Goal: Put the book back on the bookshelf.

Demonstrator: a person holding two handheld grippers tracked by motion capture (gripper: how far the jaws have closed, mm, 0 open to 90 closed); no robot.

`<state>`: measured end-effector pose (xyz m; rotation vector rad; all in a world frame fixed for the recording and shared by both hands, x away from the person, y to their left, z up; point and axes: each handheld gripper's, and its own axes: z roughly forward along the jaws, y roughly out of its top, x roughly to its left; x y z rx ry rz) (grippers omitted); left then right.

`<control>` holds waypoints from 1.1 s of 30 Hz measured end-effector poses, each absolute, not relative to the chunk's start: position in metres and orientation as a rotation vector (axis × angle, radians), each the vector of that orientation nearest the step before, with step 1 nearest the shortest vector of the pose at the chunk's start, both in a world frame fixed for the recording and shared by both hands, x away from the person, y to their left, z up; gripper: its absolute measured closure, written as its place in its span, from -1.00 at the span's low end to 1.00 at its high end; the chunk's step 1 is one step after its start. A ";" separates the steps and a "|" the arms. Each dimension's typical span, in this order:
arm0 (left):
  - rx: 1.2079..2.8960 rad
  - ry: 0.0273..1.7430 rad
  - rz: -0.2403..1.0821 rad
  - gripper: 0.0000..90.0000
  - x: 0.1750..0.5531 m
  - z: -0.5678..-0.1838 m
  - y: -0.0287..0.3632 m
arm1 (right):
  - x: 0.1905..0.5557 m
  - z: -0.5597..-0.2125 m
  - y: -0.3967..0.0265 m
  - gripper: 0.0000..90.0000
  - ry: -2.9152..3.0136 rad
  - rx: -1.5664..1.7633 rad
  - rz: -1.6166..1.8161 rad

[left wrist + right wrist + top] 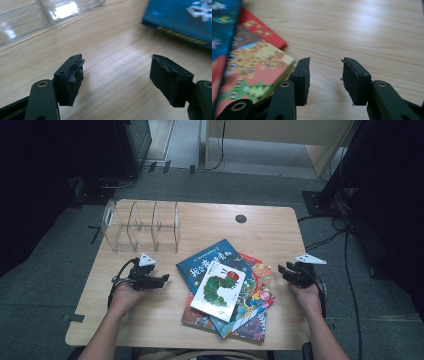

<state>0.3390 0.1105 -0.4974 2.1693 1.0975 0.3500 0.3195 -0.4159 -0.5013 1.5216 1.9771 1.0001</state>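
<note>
A loose pile of picture books [230, 290] lies in the middle of the wooden table [270, 237], with a white caterpillar book [218, 284] on top of a blue one [205, 262]. My left gripper [162, 280] rests left of the pile, open, with bare wood between its jaws [116, 72]; the blue book's edge [180, 18] shows ahead to the right. My right gripper [283, 269] rests right of the pile, open and holding nothing [325, 75], with the colourful book edges [249, 65] just left of it.
A clear acrylic divider rack [142, 226] with several slots stands at the table's back left, seen also as the rack [35, 18] ahead of the left gripper. A small dark cable hole [241, 218] sits near the back edge. Cables and dark equipment stands ring the carpeted floor.
</note>
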 end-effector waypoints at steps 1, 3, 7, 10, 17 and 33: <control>2.170 1.099 0.341 -0.44 0.338 -0.495 0.110 | 0.318 -0.499 -0.414 0.31 1.980 1.507 1.012; 2.162 1.113 0.319 -0.47 0.337 -0.493 0.109 | 0.317 -0.497 -0.413 0.33 1.985 1.496 1.025; 2.141 1.125 0.246 -0.46 0.335 -0.486 0.109 | 0.311 -0.491 -0.405 0.39 2.013 1.469 1.045; 2.137 1.110 0.222 -0.46 0.337 -0.483 0.107 | 0.304 -0.484 -0.399 0.49 2.038 1.446 1.086; 2.151 1.084 0.213 -0.37 0.336 -0.479 0.100 | 0.293 -0.475 -0.385 0.59 2.072 1.409 1.148; 2.129 1.073 0.217 -0.22 0.337 -0.476 0.086 | 0.274 -0.472 -0.337 0.91 2.234 1.299 1.247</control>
